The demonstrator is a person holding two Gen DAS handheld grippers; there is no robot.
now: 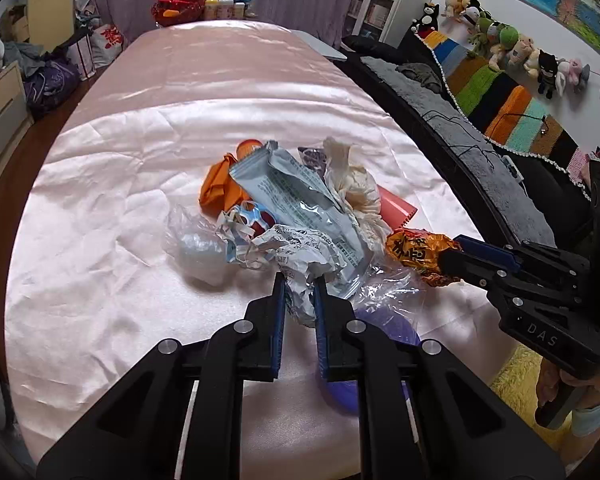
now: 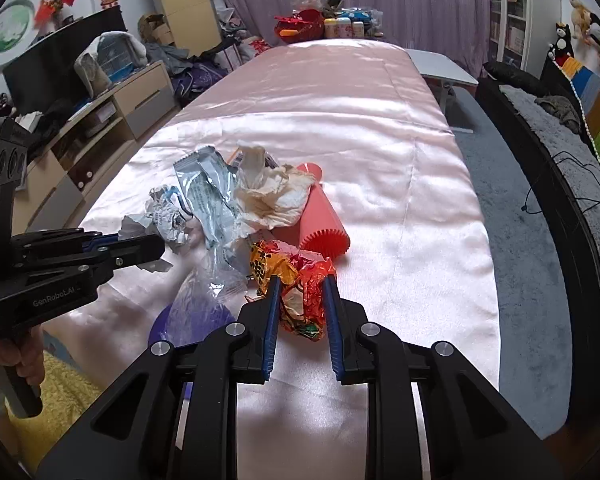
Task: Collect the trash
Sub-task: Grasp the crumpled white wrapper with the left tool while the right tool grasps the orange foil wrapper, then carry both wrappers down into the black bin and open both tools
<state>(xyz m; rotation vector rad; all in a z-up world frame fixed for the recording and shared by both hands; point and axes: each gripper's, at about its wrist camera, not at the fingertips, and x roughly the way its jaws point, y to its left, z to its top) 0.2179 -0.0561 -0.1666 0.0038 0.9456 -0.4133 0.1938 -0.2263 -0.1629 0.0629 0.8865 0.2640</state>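
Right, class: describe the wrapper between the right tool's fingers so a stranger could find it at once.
Start at the pink satin sheet and find the trash heap at its near end. At the heap's right edge, just in front of the red ribbed tube, lies the crumpled wrapper. It alone is glossy orange and red foil; its neighbours are silver, white or clear.

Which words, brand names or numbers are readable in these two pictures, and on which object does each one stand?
"DAS": on the black body of the right gripper, seen from the left wrist.
"GenRobot.AI": on the black body of the left gripper, seen from the right wrist.
Silver-blue foil wrapper: fine print, too small to read.
Crumpled white printed paper: characters too distorted to read.
Orange snack wrapper: large characters, creased, not readable.
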